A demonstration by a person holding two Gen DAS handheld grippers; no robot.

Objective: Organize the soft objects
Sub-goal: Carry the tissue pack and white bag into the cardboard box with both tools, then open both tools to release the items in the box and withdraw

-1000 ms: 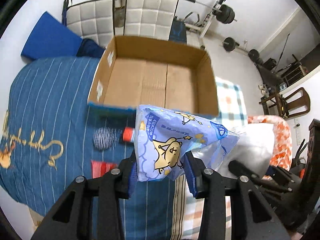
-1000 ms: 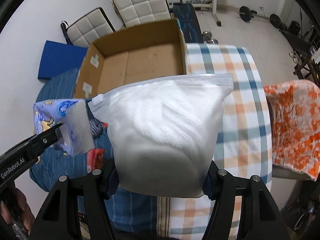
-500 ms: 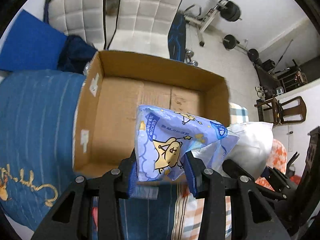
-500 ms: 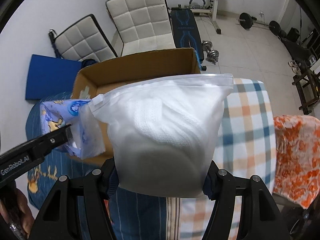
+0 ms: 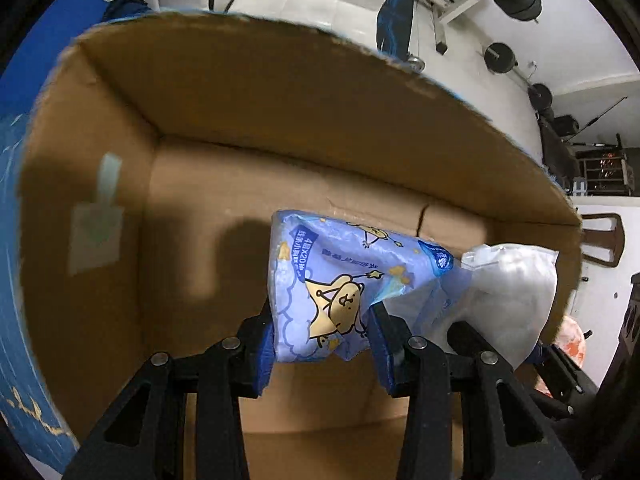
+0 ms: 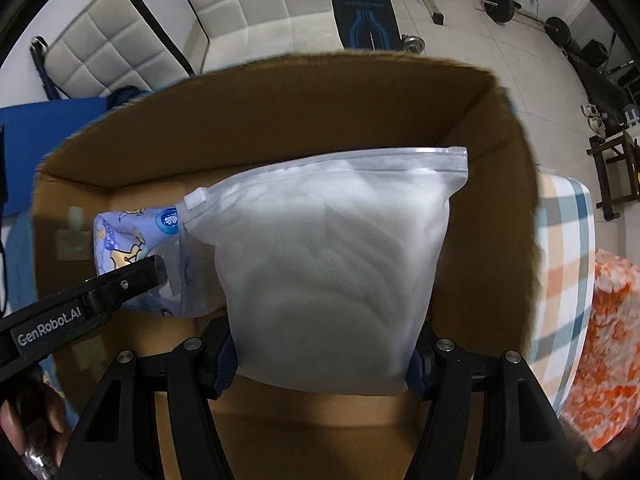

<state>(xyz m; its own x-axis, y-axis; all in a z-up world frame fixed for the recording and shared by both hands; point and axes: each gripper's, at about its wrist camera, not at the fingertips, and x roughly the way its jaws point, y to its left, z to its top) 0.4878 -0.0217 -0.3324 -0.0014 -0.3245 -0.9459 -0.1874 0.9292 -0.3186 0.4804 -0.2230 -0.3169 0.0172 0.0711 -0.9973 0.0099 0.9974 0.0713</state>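
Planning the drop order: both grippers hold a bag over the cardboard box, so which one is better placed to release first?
Left, probably. The left gripper holds its blue tissue pack over bare floor of the cardboard box, while the right gripper's white zip bag hangs beside the right wall.

White quilted cushions (image 6: 256,4) lean against the wall beside a weight bench (image 6: 366,4) (barbell plates (image 6: 498,2) nearby).

Brown cardboard box (image 5: 248,128); lilac-blue tissue pack (image 5: 332,280) printed with yellow cartoon animals and stars; frosted clear zip bag (image 6: 332,260) holding white knit; black grippers, blue pads (image 5: 264,352); orange-blue-white checked cloth (image 6: 568,264).
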